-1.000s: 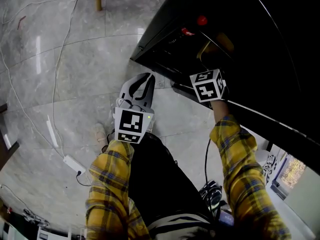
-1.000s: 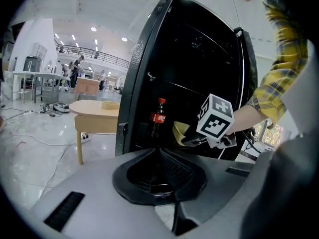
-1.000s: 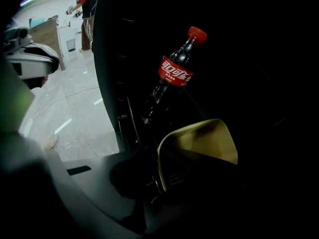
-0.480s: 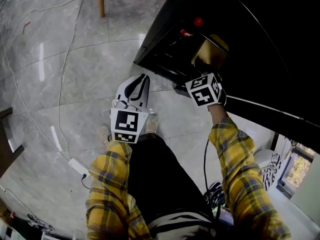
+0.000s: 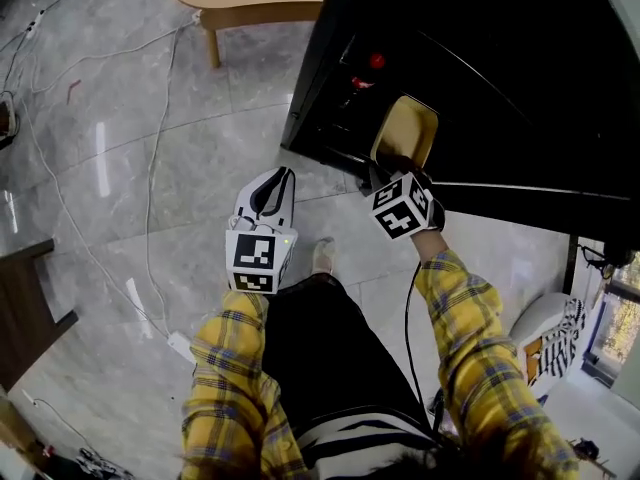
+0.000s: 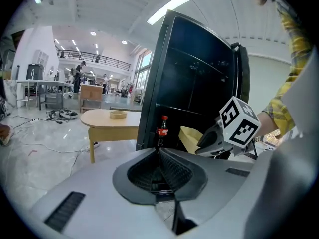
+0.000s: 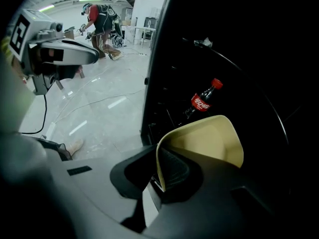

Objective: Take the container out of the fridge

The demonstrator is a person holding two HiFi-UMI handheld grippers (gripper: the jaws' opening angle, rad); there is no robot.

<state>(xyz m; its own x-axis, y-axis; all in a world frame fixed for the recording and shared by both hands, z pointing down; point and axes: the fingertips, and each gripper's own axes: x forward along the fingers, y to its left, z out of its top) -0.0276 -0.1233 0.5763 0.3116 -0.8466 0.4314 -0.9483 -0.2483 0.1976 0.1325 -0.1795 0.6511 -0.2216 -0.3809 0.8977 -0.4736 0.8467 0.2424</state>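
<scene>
Right gripper view: my right claw (image 7: 158,171) is pinched tight on the near wall of the pale yellow, round-cornered plastic container (image 7: 209,143). I grip its thin rim, so the tub hangs tilted at the mouth of the black fridge (image 7: 239,59), just in front of a red-capped cola bottle (image 7: 202,102). My left claw (image 6: 160,169) hangs low outside the fridge with its jaws together on nothing.

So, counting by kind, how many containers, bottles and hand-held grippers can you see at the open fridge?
container: 1
bottle: 1
hand-held grippers: 2, the left hand-held gripper and the right hand-held gripper, which is shut on the container
total: 4
</scene>
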